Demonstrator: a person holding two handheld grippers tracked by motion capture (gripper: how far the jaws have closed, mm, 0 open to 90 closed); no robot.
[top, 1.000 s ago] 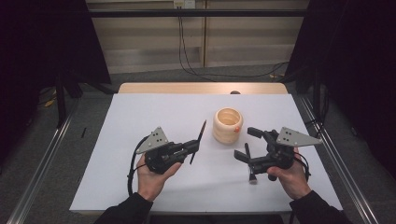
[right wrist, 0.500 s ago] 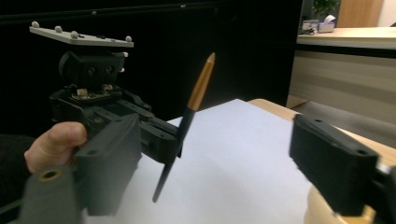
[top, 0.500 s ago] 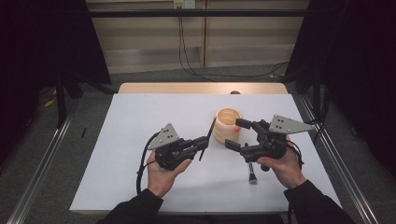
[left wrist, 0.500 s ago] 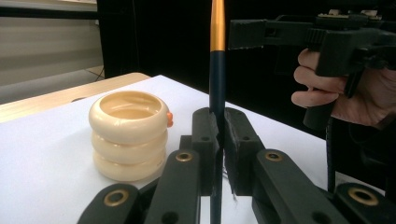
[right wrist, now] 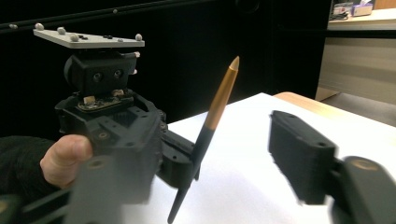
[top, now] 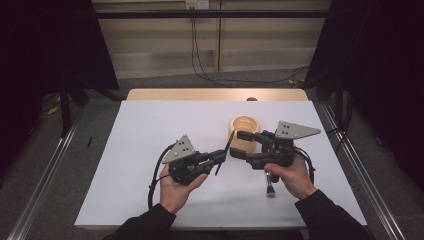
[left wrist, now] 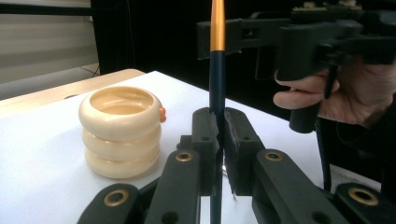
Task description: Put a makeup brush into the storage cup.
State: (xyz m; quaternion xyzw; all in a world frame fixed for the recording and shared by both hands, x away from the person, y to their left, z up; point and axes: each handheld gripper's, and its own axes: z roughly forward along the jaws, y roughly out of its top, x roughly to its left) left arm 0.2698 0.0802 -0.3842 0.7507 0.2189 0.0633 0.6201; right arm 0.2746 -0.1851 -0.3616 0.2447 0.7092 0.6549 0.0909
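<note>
The tabletop (top: pixel 150 140) is a white sheet with a strip of bare wood along its far edge. It carries a cream ringed holder (top: pixel 243 131), a second brush (top: pixel 270 186) and both tools.

The holder stands upright right of centre, towards the far edge. In the left gripper view the holder (left wrist: pixel 120 133) shows three stacked rings, an open top and a small orange spot on its side.

The right tongs (top: pixel 239 145) are held by the right hand (top: pixel 296 174) just in front of the holder, pointing towards the left tongs. The jaws stand partly open and have just been closing. In the right gripper view the brush handle stands between them, and neither pad presses on it.

The left tongs (top: pixel 220 156) are held by the left hand (top: pixel 176 187) near the tabletop centre. The jaws are fully closed on the brush (top: pixel 225 152). The left gripper view shows the two pads clamped on the dark part of the shaft (left wrist: pixel 216 107).

The brush is a thin stick, dark in its lower part and orange-gold towards a pointed upper end. It is lifted clear of the tabletop and leans slightly, with its upper end near the holder's rim in the high view. The right gripper view shows the pointed tip (right wrist: pixel 233 63) uppermost.

The second brush lies flat on the tabletop beside the right hand, partly covered by it.
</note>
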